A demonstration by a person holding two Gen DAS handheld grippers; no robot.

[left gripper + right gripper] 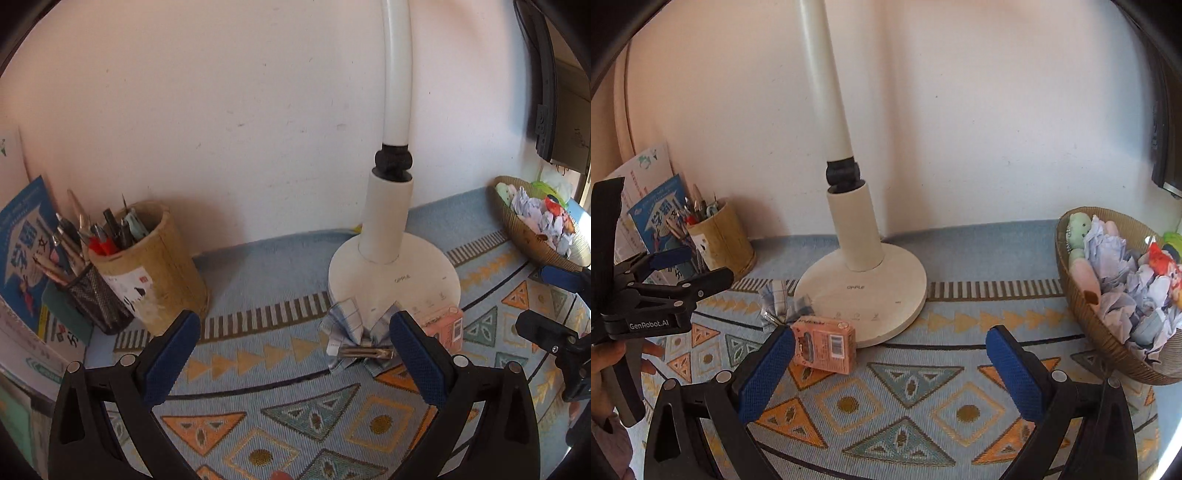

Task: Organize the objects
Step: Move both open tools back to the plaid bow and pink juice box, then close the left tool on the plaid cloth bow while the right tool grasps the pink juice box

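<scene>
the bow clip lay on the mat, touching the front edge of the lamp base, with the pink box just beside it. the left gripper hung released above the mat, its right finger just beside the clip. the right gripper was also spread wide and empty, its left finger near the box. a basket of paper and toys sat to the right, a pen cup to the left.
</scene>
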